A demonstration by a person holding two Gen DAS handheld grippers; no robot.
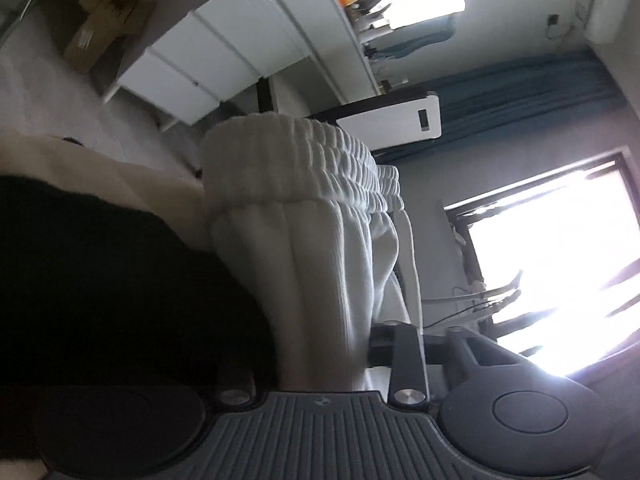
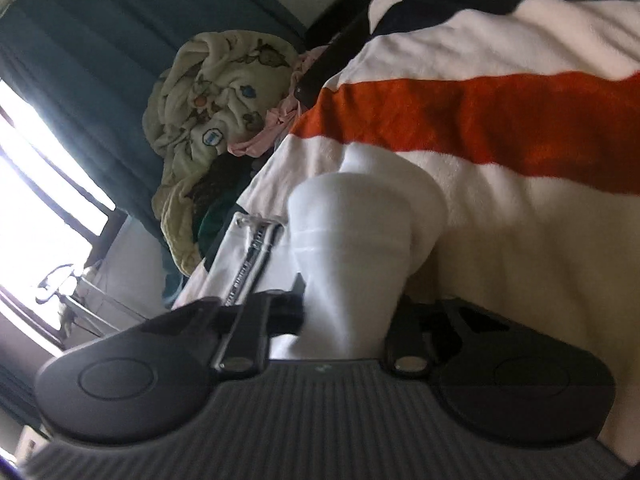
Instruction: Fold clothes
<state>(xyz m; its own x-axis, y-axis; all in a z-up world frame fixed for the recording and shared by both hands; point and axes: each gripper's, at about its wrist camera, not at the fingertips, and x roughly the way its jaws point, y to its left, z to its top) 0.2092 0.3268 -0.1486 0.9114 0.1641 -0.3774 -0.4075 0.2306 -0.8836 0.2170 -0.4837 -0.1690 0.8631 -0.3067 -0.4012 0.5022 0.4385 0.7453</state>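
My bed is covered by a fleecy cream blanket (image 2: 520, 216) with orange and dark stripes; the white ribbed-waist trousers (image 2: 352, 216) rest on it, a crumpled patterned cream blanket (image 2: 208, 104) beyond.

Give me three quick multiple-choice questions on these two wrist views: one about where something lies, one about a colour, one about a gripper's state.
1. The crumpled cream blanket lies:
A. beside the striped blanket's edge, before the curtain
B. in a drawer
C. on the windowsill

2. The striped blanket's broad stripe is:
A. green
B. orange-red
C. yellow

3. The left gripper is:
A. open, holding nothing
B. shut on the white trousers
C. out of view

Answers: 1 A, heaped before the teal curtain; 2 B, orange-red between white bands; 3 B, the cloth runs down between its fingers.
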